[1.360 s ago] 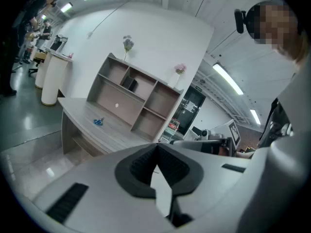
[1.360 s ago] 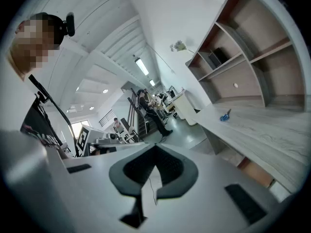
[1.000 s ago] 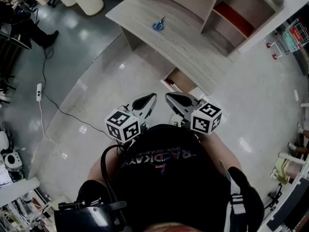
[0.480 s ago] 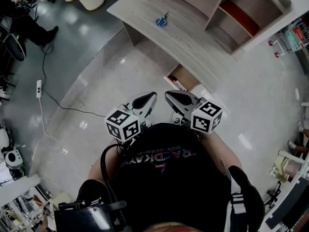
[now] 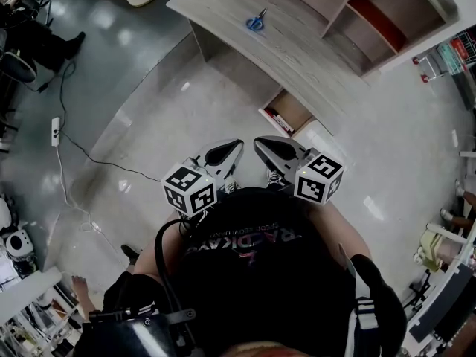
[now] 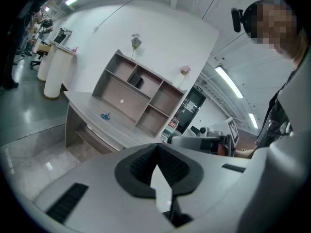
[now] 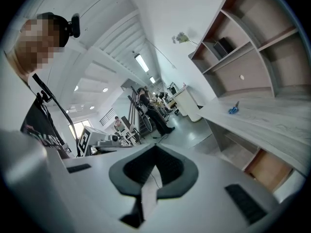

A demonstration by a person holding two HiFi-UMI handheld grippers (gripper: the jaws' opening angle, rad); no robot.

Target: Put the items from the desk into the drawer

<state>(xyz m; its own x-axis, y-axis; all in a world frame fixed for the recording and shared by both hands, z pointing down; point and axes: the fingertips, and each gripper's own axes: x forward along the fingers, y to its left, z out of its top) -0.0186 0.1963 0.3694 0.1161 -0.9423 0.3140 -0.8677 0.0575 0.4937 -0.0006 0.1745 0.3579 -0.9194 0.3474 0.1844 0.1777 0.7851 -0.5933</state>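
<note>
Left gripper (image 5: 226,153) and right gripper (image 5: 272,152) are pinched together, empty. The blue-handled scissors (image 5: 256,21) at 12 o'clock on the pale wood-grain desk (image 5: 312,62) drifted farther off, so there's no pickup yet. The open wooden drawer (image 5: 288,111) waits underneath.

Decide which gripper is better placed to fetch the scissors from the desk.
Right, narrowly. Left gripper and right gripper both hang back, jaws together, far from the scissors; the right lines up nearer them and the open drawer.

glossy pale floor (image 5: 186,117), darker grey at far left with a white power strip (image 5: 54,131) — open shelf unit (image 6: 121,93) far right, strip lights (image 6: 231,81) overhead.
</note>
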